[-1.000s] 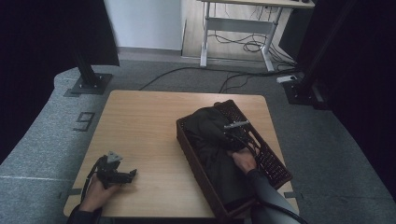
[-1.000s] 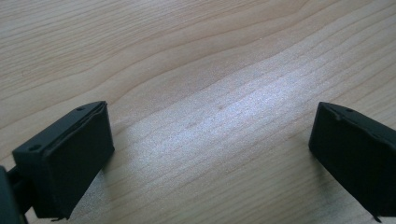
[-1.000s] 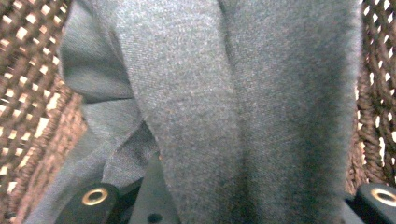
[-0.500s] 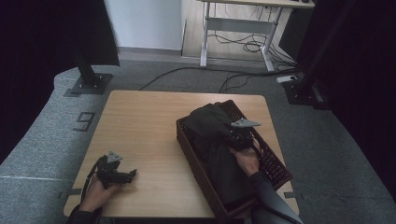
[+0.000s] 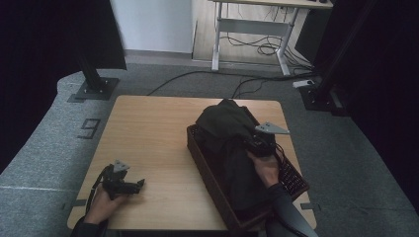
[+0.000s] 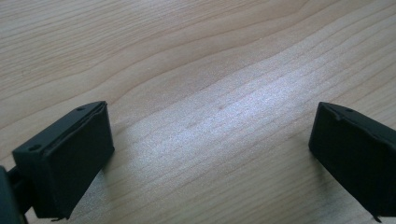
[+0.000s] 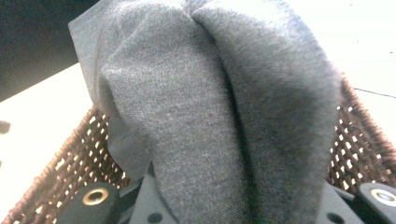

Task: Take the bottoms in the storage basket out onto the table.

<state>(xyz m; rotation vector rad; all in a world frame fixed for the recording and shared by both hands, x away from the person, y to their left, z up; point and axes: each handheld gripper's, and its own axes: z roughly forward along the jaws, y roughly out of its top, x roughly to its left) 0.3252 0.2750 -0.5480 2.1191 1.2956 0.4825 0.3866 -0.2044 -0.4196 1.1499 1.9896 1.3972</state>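
The wooden tabletop (image 5: 148,133) carries everything here, its pale grain running plain across the left half. A dark wicker basket (image 5: 207,170) takes up most of the right half, set at an angle so that one short end lies near the tabletop's near right corner and the other points toward the far edge. In the right gripper view the basket's woven wall (image 7: 60,172) shows brown on both sides of the cloth.

A dark grey garment (image 5: 227,128) lies in the basket and is pulled up into a peak above its far end, with the rest of the cloth trailing down along the basket toward the near edge. In the right gripper view the garment (image 7: 219,107) hangs in thick folds straight up from between the jaws.

The right gripper (image 5: 261,145) sits above the basket's right side, with the person's hand behind it. Its jaws are clamped on a bunch of the garment.

The left gripper (image 5: 123,185) rests low by the tabletop's near left corner, well apart from the basket. In the left gripper view the left gripper (image 6: 212,144) has its jaws spread wide over bare wood, with nothing between them.
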